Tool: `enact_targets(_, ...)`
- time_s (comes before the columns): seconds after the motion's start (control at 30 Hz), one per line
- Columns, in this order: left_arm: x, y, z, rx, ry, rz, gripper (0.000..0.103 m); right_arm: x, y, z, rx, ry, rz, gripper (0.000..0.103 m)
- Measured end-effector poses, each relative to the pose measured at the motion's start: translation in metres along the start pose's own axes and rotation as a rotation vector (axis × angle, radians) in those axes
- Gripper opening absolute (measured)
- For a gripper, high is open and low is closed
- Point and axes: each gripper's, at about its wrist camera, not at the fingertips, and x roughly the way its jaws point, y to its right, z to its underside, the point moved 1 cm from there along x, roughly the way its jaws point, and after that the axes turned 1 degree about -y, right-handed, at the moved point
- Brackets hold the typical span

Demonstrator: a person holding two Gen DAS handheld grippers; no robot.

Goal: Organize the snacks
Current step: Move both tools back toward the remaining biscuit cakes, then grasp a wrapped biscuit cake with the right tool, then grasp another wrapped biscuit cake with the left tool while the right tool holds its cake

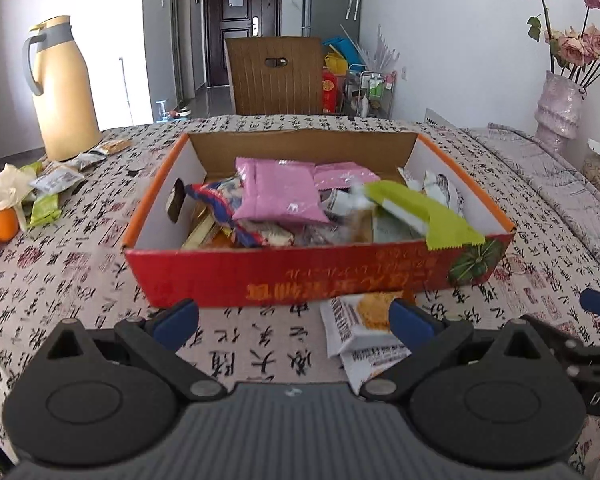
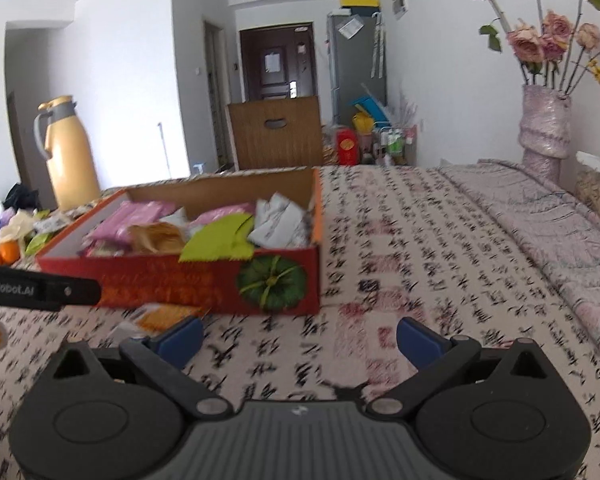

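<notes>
A red and orange cardboard box sits on the patterned tablecloth, full of snack packets: a pink packet and a green packet that hangs over its front wall. The box also shows in the right wrist view. My left gripper is open and empty just in front of the box. White snack packets lie on the cloth beside its right finger. My right gripper is open and empty over bare cloth, right of the box.
A yellow thermos jug stands at the far left, with loose snack packets and oranges near it. A pink vase of roses stands at the far right. A wooden chair is behind the table.
</notes>
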Motion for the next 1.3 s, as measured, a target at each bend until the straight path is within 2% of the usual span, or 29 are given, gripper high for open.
enact_targets(0.2, -0.006, -0.012, 0.007, -0.013, -0.003, -0.011, 0.103, 0.006, -0.026, 0.009, -0.028, -0.044, -0.050, 0.103)
enact_targets(0.5, -0.011, -0.035, 0.009, -0.045, 0.001, -0.005, 0.103, 0.033, -0.090, 0.012, -0.115, -0.143, -0.088, 0.102)
enact_targets(0.6, -0.012, -0.041, 0.010, -0.054, 0.002, -0.001, 0.103, 0.044, -0.107, 0.015, -0.148, -0.167, -0.078, 0.090)
enact_targets(0.63, -0.012, -0.042, 0.011, -0.056, 0.001, -0.002, 0.103, 0.047, -0.110, 0.016, -0.153, -0.178, -0.076, 0.079)
enact_targets(0.7, -0.012, -0.045, 0.012, -0.060, -0.001, 0.000, 0.103, 0.048, -0.115, 0.020, -0.161, -0.176, -0.080, 0.076)
enact_targets(0.73, -0.012, -0.047, 0.013, -0.062, -0.003, -0.001, 0.103, 0.047, -0.115, 0.020, -0.166, -0.173, -0.083, 0.071)
enact_targets(0.77, -0.013, -0.048, 0.014, -0.065, -0.005, -0.001, 0.103, 0.045, -0.116, 0.021, -0.167, -0.171, -0.093, 0.060)
enact_targets(0.87, -0.014, -0.048, 0.016, -0.070, -0.011, 0.004, 0.103, 0.038, -0.119, 0.024, -0.185, -0.160, -0.120, 0.045)
enact_targets(1.03, -0.019, -0.047, 0.018, -0.067, -0.010, 0.006, 0.103, 0.028, -0.117, 0.028, -0.175, -0.149, -0.138, 0.040)
enact_targets(1.3, -0.017, -0.042, 0.016, -0.056, -0.013, -0.006, 0.103, 0.004, -0.099, 0.027, -0.164, -0.089, -0.141, 0.040)
